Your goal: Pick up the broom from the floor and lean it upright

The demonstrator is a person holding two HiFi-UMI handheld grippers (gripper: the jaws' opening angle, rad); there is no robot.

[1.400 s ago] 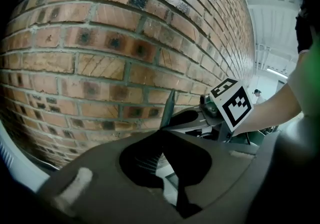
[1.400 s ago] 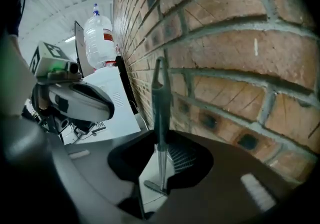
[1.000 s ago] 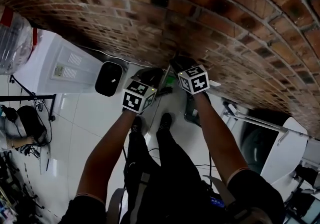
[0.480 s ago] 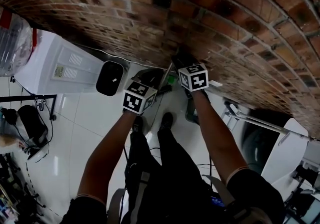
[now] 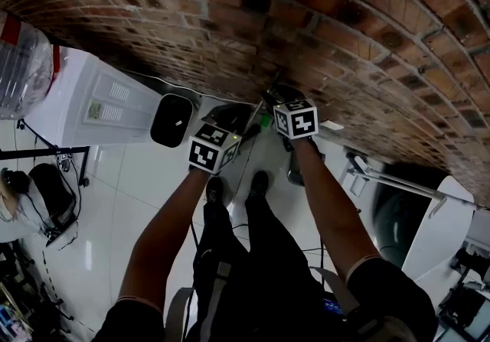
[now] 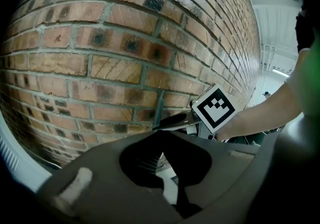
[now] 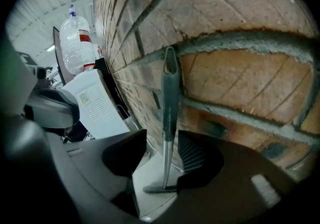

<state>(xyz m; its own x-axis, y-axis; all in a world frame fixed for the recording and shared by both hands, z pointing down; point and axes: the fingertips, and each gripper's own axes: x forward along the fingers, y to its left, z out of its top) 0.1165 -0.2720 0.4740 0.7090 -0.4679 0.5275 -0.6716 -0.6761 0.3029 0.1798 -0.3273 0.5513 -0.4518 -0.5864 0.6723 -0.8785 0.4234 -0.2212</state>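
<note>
1. Since a sec ago: R gripper jaws are opening off the broom. Both cubes sit about where they were in the head view.
2. Nearest: the person's legs and shoes on the white floor, with bare forearms stretched fwd toward the wall.
3. L gripper: clenched, jaw tips together. Only a sliver of floor shows btwn the pads lower down. The broom handle rises right above the tips; can't tell if they nip it.
4. R gripper: released. Pads stand wide apart w/ the handle btwn them, nearer the pad at picture right, and it seems clear of both.
5. In the L gripper view, the R gripper's black jaw reaches the handle from the right, just above the L tips.
6. Broom: upright. Its head is on the floor at the wall's foot, and the handle top rests against the brick.
7. Farther, off to the left along the wall: a white unit and, past it, a big clear bottle.
</note>
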